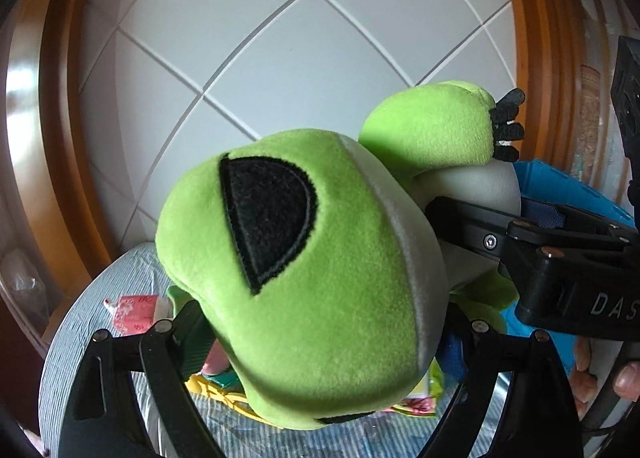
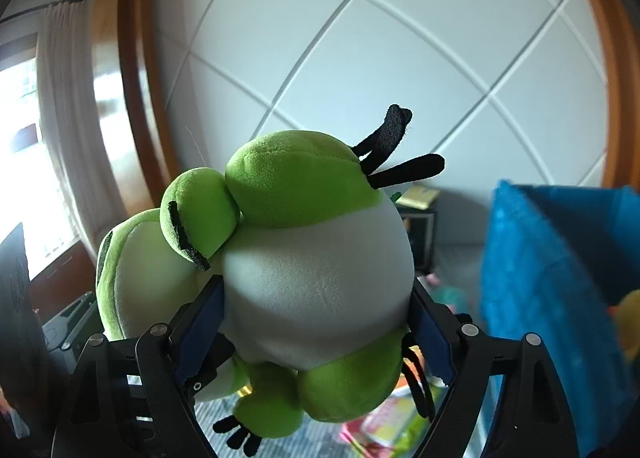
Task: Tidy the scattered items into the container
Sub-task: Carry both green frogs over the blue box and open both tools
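- Because the plush frog (image 1: 304,282) is too bulky and floppy for one pair of jaws, it is carried by both grippers at once: the left gripper (image 1: 320,338) has the head, the right gripper (image 2: 316,322) has the white belly.
- Left wrist view: the frog's head, with its black half-moon eye patch (image 1: 266,218), fills the space between the left fingers; the jaws stand wide and appear pressed on the head from either side, though the contact itself is hidden under the plush.
- Right wrist view: the blue pads (image 2: 204,322) sit against both flanks of the belly, which bulges above them. Jaws wide but clamped on the body. The hind legs and black toes (image 2: 240,436) dangle below the fingers.
- The right gripper also shows in the left wrist view (image 1: 472,214), coming in from the right of the frog and pinching the pale body behind the head.
- Relative to the frog: the blue fabric container (image 2: 560,278) stands to its right and a little beyond; its rim sits about level with the belly in the right wrist view. Something yellow shows at the container's edge; I cannot identify it.
- Below the frog, the striped bedcover (image 1: 100,298) holds scattered items, including a pink packet (image 1: 134,312) and a yellow object (image 1: 208,388).
- Judgement: the frog is lifted clear of the cover and not yet over the container; the next move would be to take it sideways over the rim.
- A thumb (image 1: 628,380) shows at the right edge of the left wrist view.
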